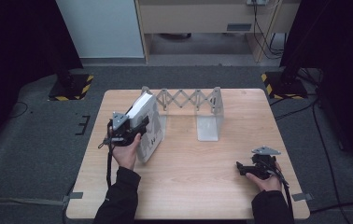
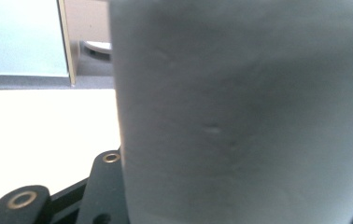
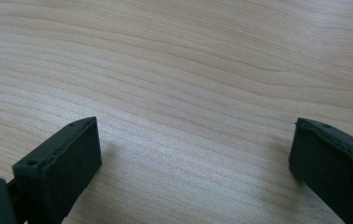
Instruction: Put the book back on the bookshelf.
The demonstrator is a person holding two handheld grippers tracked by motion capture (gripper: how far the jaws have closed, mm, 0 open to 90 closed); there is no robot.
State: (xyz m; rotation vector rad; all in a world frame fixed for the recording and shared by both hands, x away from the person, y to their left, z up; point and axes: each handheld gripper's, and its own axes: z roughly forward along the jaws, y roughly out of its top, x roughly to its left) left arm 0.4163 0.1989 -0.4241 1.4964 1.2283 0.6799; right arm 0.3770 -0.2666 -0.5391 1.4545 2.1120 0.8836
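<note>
A thick white book (image 1: 149, 112) with dark marks on its cover is held tilted at the left end of a grey folding book rack (image 1: 191, 99). My left gripper (image 1: 143, 127) is shut on it from the left side. In the left gripper view the book's pale grey surface (image 2: 240, 116) stands close between the black jaws. I cannot tell if its lower corner touches the table. My right gripper (image 1: 239, 168) rests near the table's front right, open, with bare wood between its fingers (image 3: 195, 158).
The wooden table (image 1: 202, 186) carries the rack, whose right end plate (image 1: 209, 120) stands upright with a gap between the two ends. Black stands with yellow-striped bases (image 1: 69, 86) flank the table on the grey floor.
</note>
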